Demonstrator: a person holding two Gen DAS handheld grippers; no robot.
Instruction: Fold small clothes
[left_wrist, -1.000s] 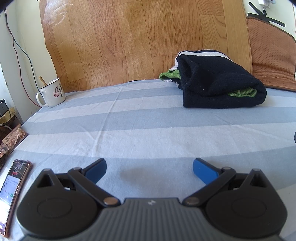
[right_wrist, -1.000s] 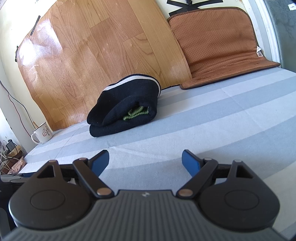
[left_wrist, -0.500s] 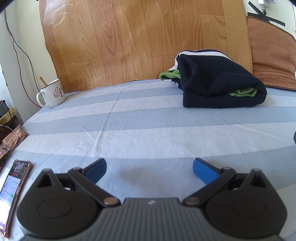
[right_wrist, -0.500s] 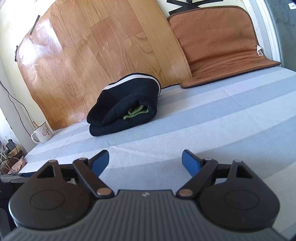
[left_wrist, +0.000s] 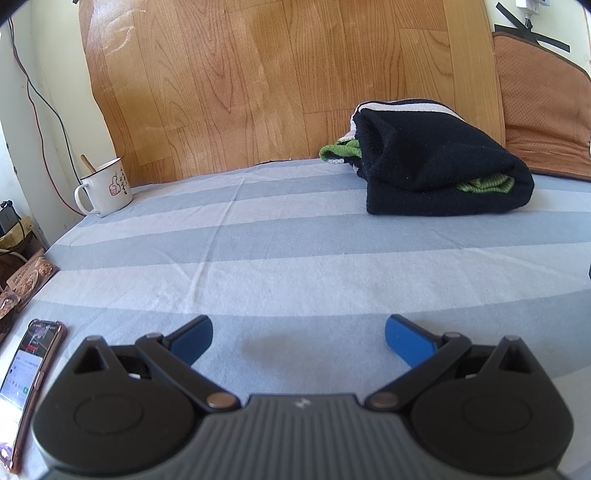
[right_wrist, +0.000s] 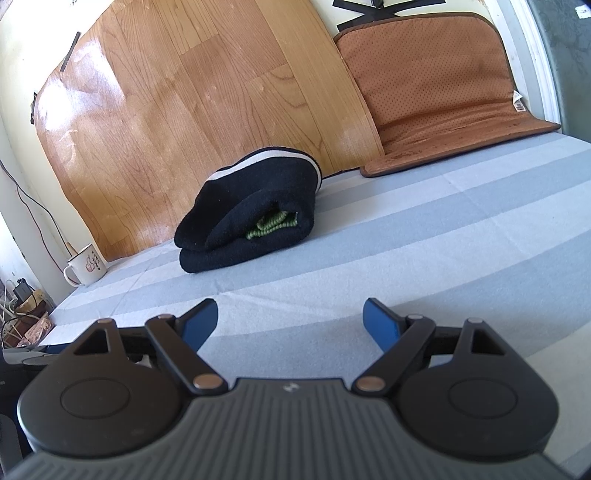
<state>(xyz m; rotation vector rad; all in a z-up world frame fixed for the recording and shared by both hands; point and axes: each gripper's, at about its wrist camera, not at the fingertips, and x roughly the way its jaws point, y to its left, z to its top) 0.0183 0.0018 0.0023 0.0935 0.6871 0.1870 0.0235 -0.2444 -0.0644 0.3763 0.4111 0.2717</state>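
Across the lower and middle frame of both views: a striped sheet (left_wrist: 295, 236) in pale blue and white bands, creased in faint lines, covering a flat surface.

Item, left gripper (left_wrist: 298, 334), bottom centre of the left view: blue-tipped fingers (left_wrist: 194, 339) spread wide, nothing between them, low over the sheet. Item, right gripper (right_wrist: 290, 321), bottom centre of the right view: jaws likewise wide and empty.

Item, folded dark garment (left_wrist: 436, 173), right of centre in the left view, upper centre-left in the right view (right_wrist: 251, 221): black fleece-like cloth with a white band along its top edge, doubled over, resting on the sheet well apart from both grippers. A green knit piece (left_wrist: 484, 184) shows inside the fold and pokes out at the far end.

Item, wood-grain panel (left_wrist: 277, 81), leaning behind the garment across the upper frame. Item, brown perforated mat (right_wrist: 436, 88), upper right, propped against the wall with its lower edge on the sheet.

Item, white enamel mug (left_wrist: 105, 192), left edge, printed with a red thumbs-up, a wooden handle standing in it. Item, phone (left_wrist: 26, 376), lower left corner, screen lit, lying flat. Cables (left_wrist: 40, 110) hang down the pale wall at upper left.
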